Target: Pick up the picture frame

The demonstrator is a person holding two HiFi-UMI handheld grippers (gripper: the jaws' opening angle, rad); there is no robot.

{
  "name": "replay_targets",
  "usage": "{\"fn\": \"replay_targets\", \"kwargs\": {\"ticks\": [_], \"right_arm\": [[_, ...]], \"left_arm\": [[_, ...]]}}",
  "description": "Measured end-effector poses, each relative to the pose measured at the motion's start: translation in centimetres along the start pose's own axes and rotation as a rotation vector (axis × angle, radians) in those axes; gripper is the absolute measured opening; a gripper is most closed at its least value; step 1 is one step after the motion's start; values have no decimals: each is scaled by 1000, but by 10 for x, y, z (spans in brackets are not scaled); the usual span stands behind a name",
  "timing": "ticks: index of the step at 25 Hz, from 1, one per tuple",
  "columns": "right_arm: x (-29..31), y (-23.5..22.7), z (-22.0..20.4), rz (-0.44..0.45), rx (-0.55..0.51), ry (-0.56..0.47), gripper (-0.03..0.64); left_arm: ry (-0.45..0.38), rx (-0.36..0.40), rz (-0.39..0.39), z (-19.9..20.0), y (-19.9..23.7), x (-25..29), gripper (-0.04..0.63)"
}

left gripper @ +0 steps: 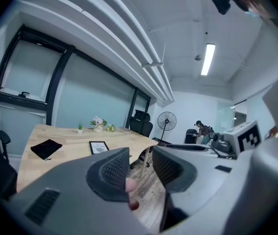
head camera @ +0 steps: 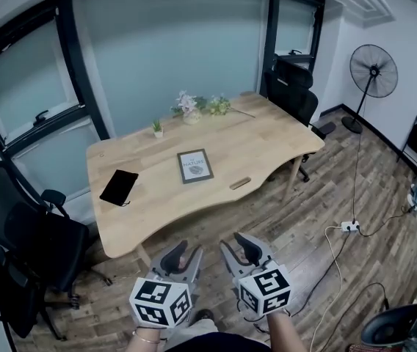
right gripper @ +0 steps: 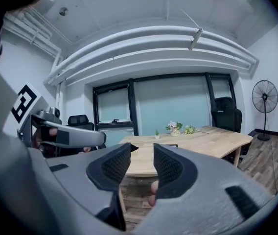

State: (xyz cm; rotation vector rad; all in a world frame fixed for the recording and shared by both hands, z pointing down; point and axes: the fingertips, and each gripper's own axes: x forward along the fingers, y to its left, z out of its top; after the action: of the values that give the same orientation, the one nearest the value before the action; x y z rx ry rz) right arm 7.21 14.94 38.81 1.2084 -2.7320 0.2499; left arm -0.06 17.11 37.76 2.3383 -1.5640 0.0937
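A pale wooden table (head camera: 267, 141) with a wavy near edge stood on a plank floor (head camera: 304, 270). A picture frame (head camera: 194, 166) lay flat near the middle of the top. Reckoned from that frame in the head view, a black pouch (head camera: 119, 187) lay flat at about eight o'clock, well apart from it. A small wooden block (head camera: 240, 184) lay at four o'clock, near the table's front edge. A tiny potted plant (head camera: 157, 129) stood at eleven o'clock. A vase of flowers (head camera: 189, 108) stood at twelve by the far edge, with a leafy sprig (head camera: 219, 106) lying just beside it towards one o'clock. Off the table, at four o'clock, a white power strip (head camera: 350, 226) lay on the floor.
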Motion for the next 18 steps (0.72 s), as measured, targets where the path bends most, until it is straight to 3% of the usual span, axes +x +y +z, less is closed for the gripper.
{"fn": "replay_targets", "kwargs": {"ticks": [18], "right_arm": [[62, -8, 10, -70, -8, 16, 120]], "left_arm": [[16, -8, -47, 14, 54, 31, 143]]}}
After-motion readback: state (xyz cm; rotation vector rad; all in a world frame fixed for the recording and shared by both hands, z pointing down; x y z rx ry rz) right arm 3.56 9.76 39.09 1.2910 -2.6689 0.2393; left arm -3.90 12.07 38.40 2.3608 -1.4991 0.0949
